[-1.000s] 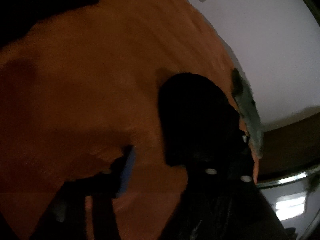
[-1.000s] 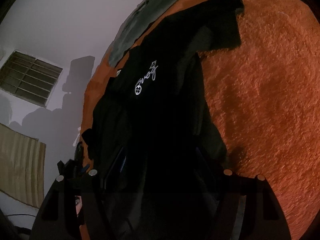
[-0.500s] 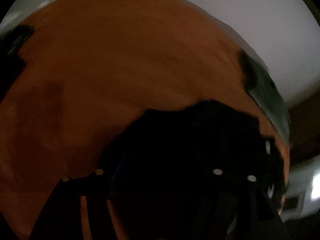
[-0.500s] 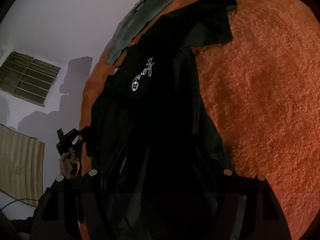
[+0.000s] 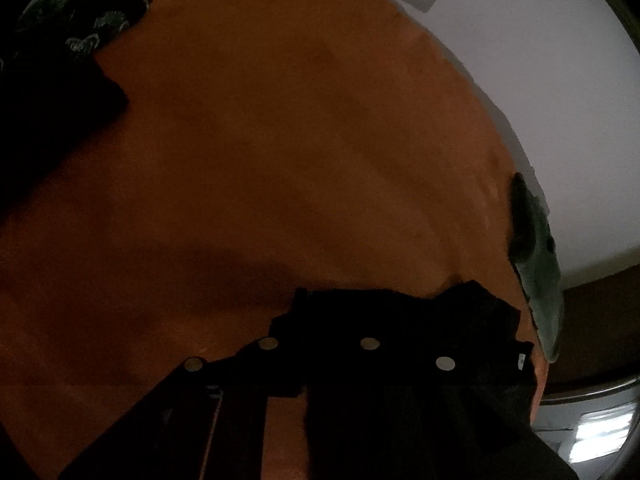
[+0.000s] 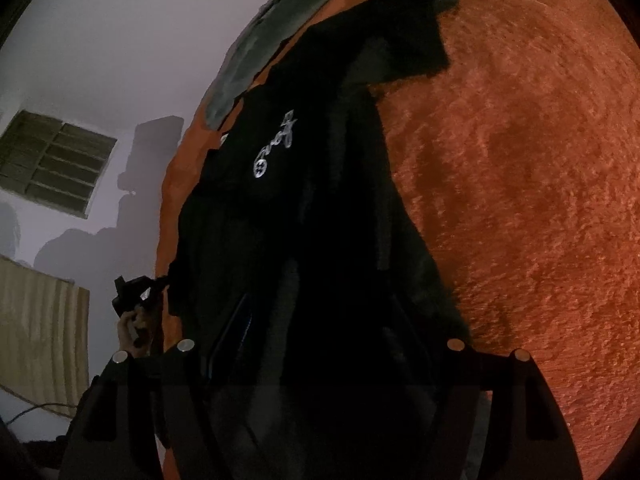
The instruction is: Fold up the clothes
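Lying stretched along the near edge of an orange fleece blanket, the black T-shirt shows its white chest print face up, with 1 short sleeve flung out onto the orange at the far end. From where I stand the shirt looks only partly gathered: a long crease runs down its middle and the side near the edge is bunched, but nothing reads as a neat finished fold, so I judge most of the folding remains to be done. The right gripper has its 2 fingers spread wide, with the shirt's lower part dark between them; whether cloth is caught there I cannot tell. The left gripper has its fingers closer together and sits against the shirt's edge, yet the black on black hides whether it pinches fabric. In the right view a hand holds that left tool just beside the shirt's side. A grey-green garment lies at the blanket's far edge, and another dark patterned one sits well apart; how those 2 stand, folded or not, is unclear.
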Action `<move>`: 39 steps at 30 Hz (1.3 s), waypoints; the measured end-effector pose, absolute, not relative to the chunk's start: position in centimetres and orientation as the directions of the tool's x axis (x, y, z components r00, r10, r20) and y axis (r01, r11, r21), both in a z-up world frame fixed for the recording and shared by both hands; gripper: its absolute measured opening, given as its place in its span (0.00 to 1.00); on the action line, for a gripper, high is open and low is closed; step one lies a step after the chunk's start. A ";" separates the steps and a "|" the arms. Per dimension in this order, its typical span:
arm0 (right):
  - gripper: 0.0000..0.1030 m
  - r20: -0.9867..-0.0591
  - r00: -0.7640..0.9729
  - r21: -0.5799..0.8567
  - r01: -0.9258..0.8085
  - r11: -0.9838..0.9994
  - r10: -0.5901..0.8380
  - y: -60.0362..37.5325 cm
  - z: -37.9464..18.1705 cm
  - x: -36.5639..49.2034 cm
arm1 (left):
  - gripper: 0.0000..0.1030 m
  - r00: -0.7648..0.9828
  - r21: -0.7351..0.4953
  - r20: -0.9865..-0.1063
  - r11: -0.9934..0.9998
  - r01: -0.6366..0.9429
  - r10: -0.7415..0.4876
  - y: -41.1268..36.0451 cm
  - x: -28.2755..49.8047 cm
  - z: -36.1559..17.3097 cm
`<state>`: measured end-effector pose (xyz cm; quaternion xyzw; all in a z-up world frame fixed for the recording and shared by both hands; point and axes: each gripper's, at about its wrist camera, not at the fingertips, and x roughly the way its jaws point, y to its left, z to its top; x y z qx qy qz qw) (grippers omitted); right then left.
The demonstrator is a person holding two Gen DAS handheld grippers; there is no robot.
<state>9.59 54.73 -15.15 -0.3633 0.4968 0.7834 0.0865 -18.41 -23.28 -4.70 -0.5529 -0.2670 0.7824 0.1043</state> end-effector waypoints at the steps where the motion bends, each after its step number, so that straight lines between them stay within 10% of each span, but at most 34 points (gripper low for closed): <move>1: 0.70 -0.656 -0.721 0.711 -0.491 -0.503 -0.224 54.5 -15.0 9.4 | 0.25 -0.368 -0.553 -0.799 -0.822 0.136 0.476 -23.6 -18.2 -4.6; 5: 0.70 -0.659 -0.720 0.700 -0.483 -0.525 -0.217 54.2 -14.8 9.2 | 0.60 -0.366 -0.542 -0.796 -0.837 0.074 0.482 -22.2 -17.4 -4.5; 13: 0.70 -0.663 -0.712 0.705 -0.493 -0.510 -0.229 54.1 -15.4 9.2 | 0.60 -0.408 -0.439 -0.830 -0.896 0.059 0.380 -19.6 -19.9 -5.4; 16: 0.70 -0.664 -0.710 0.707 -0.493 -0.508 -0.234 54.0 -15.5 9.5 | 0.11 -0.551 -0.444 -0.744 -0.896 -0.015 0.378 -18.7 -19.0 -4.0; 23: 0.70 -0.665 -0.715 0.705 -0.506 -0.497 -0.217 54.7 -15.5 10.7 | 0.06 -0.449 -0.557 -0.738 -0.830 -0.015 0.503 -19.8 -19.3 -4.1; 33: 0.70 -0.672 -0.703 0.705 -0.511 -0.492 -0.233 54.5 -16.3 10.4 | 0.63 -0.469 -0.616 -0.732 -0.775 0.144 0.494 -25.4 -18.0 -5.7; 39: 0.70 -0.678 -0.696 0.699 -0.510 -0.500 -0.237 54.3 -16.5 10.1 | 0.64 -0.456 -0.659 -0.698 -0.744 0.108 0.552 -24.9 -17.9 -6.9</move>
